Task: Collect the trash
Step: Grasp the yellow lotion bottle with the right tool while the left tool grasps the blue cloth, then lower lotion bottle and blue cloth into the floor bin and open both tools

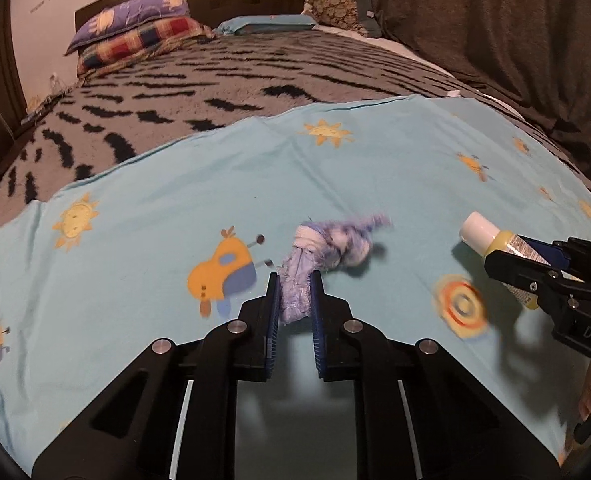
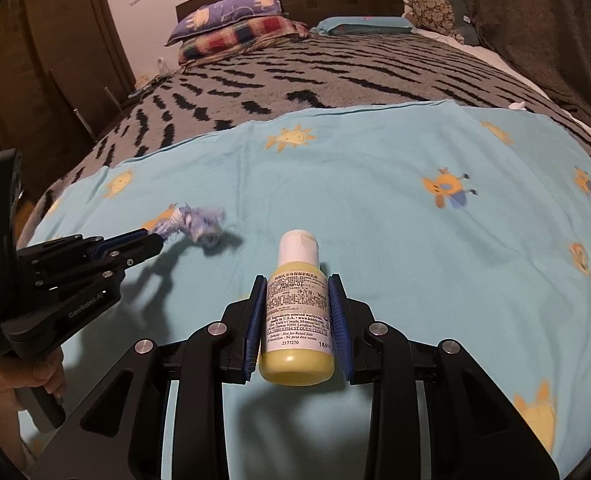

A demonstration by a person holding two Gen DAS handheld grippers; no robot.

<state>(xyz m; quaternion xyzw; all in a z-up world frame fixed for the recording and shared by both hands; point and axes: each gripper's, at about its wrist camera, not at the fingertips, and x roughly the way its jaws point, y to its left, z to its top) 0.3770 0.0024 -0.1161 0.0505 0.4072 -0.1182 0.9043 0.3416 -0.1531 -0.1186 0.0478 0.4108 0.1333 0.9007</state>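
My left gripper (image 1: 295, 280) is shut on a crumpled blue-white wad of tissue (image 1: 327, 248) and holds it just above the light-blue sheet (image 1: 215, 184). The wad sticks out past the fingertips. It also shows in the right wrist view (image 2: 199, 226), held by the left gripper (image 2: 155, 242). My right gripper (image 2: 297, 284) is shut on a small yellow bottle with a white cap (image 2: 297, 308), lifted above the sheet. The bottle also shows at the right of the left wrist view (image 1: 491, 240), in the right gripper (image 1: 495, 264).
The light-blue sheet with sun and bee prints covers the near part of a bed with a grey-black blanket (image 1: 223, 76). Pillows (image 1: 135, 28) lie by the headboard. A dark curtain (image 1: 495, 32) hangs at the right. A wooden wardrobe (image 2: 47, 40) stands at the left.
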